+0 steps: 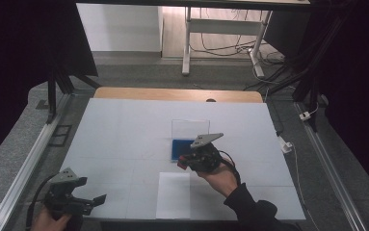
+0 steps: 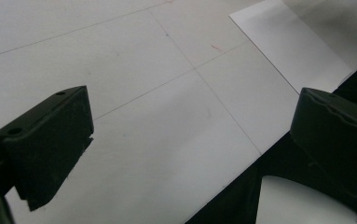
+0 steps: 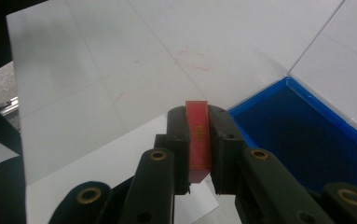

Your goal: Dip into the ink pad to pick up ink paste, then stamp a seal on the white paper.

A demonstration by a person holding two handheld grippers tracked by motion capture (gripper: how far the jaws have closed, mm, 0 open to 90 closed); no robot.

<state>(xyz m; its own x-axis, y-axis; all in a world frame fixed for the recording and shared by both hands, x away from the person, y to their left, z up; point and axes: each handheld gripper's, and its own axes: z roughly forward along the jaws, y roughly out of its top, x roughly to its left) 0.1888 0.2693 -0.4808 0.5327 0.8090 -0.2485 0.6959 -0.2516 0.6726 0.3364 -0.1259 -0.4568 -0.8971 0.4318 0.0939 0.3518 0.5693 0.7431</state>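
1. We have the red card (image 3: 198,135) clamped edge-on between the jaws of our right tool (image 3: 198,140); in the high view the right tool (image 1: 188,161) holds it in the air just near of the blue tray (image 1: 177,147), around the middle of the worktop (image 1: 124,130).
2. We judge the pick-up done. What is left is setting the card down, and whether it goes into the tray or onto the white sheet (image 1: 173,195) we cannot tell.
3. The tray's blue floor (image 3: 302,135) looks bare, with nothing lying in the part we can see. A clear panel (image 1: 190,129) stands at its far side; whether that is a raised lid we cannot tell.
4. The white sheet lies flat near of the tray, reaching the worktop's near edge, with nothing on it.
5. Our left tool (image 1: 83,197) hangs at the near left corner, well apart from the card. Its jaws stand wide and released, with only bare worktop (image 2: 167,116) between them and a corner of the sheet (image 2: 292,51) beyond.
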